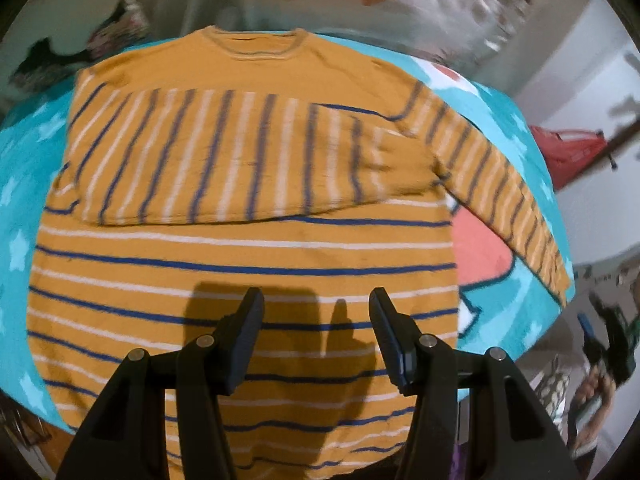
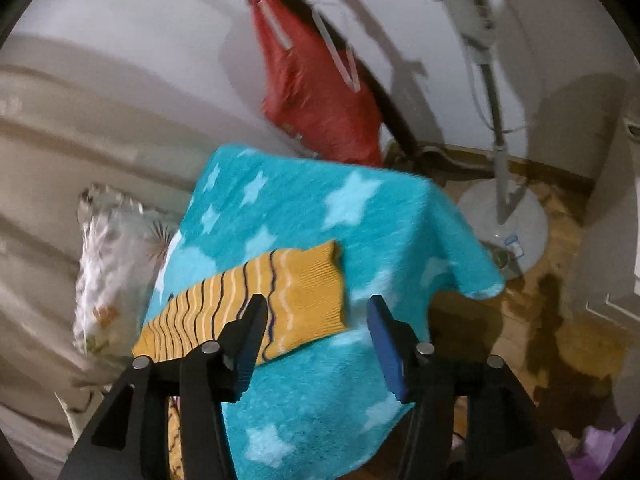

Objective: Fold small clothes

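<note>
Both grippers, left (image 1: 316, 304) and right (image 2: 316, 308), gaping empty; sweater (image 1: 248, 264) cuff (image 2: 316, 288) near blanket (image 2: 320, 208) edge.

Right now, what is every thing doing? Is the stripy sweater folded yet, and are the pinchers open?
Sweater: flat on the blanket, one sleeve folded across the chest.
Other sleeve: stretched out straight, not folded.
Star blanket: spread out, corner hanging down.
Left gripper: open, holding nothing.
Right gripper: open, holding nothing.
Red bag: hanging by the wall.

No text, brand or number can be read anywhere. The fan base (image 2: 505, 236) bears a small sticker, too blurred to make out.
</note>
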Tool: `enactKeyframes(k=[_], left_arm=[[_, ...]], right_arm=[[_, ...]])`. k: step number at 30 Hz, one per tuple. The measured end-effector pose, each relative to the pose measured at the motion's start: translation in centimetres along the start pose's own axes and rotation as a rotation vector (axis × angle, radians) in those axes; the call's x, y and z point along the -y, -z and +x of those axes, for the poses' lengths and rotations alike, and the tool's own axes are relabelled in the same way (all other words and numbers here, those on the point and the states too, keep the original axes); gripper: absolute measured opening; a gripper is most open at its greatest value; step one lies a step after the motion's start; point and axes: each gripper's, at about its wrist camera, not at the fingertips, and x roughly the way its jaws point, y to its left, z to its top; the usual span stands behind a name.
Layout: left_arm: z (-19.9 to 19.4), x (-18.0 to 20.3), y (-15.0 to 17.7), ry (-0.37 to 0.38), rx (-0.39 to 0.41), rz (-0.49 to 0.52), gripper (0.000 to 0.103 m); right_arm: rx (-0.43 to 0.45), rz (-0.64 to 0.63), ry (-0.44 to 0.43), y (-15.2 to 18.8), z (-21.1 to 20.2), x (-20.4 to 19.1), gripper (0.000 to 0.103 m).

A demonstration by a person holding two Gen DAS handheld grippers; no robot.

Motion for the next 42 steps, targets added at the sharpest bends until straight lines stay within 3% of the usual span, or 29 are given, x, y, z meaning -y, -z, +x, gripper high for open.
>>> enactKeyframes(k=[8, 10, 13, 15, 16, 17, 20, 23, 27, 32, 37, 42], left_arm=[[0.2, 0.6, 0.7, 0.004, -0.011, 0.015, 0.053], [0.0, -0.3, 0.8, -0.006, -0.007, -0.015, 0.053], [-0.3, -1.5, 1.0, -0.018, 0.001, -0.050, 0.053], [-0.3, -2.4, 1.1, -0.022, 0.002, -0.081, 0.053], [-0.3, -2.9, 1.1, -0.021, 0.001, -0.095, 0.053], [-0.3, -3.2, 1.1, -0.020, 0.001, -0.104, 0.053], [-0.5, -4.7, 1.1, -0.015, 0.011, -0.147, 0.053], [-0.9, -6.1, 0.9, -0.016, 0.032, -0.172, 0.053], [-1.4, -8.8, 0.9, -0.015, 0.061, -0.218, 0.053], [-2.4, -13.2, 1.1, -0.014, 0.099, -0.282, 0.053], [-3.8, -18.5, 1.8, -0.031, 0.139, -0.354, 0.053], [-5.0, -24.3, 2.5, -0.041, 0.165, -0.438, 0.053]], right_arm=[[-0.026, -0.302, 0.146, -1.4, 4.7, -3.7, 0.057], [-0.038, -0.334, 0.193, -1.7, 5.9, -3.7, 0.057], [-0.066, -0.340, 0.189, -1.8, 7.3, -3.2, 0.057], [-0.073, -0.363, 0.183, -1.6, 7.3, -3.3, 0.045], [-0.087, -0.364, 0.177, -1.6, 7.5, -3.4, 0.019], [-0.112, -0.350, 0.157, -1.7, 7.6, -3.3, 0.009], [-0.118, -0.309, 0.122, -2.2, 6.7, -3.8, 0.009], [-0.112, -0.226, -0.010, -3.0, 4.5, -5.6, 0.008], [-0.126, -0.201, -0.208, -3.3, 2.6, -11.7, 0.008], [-0.229, -0.262, -0.417, -0.8, 3.2, -22.3, 0.008], [-0.382, -0.373, -0.519, 5.6, 6.1, -33.6, 0.008], [-0.550, -0.493, -0.554, 15.3, 10.4, -43.1, 0.008]])
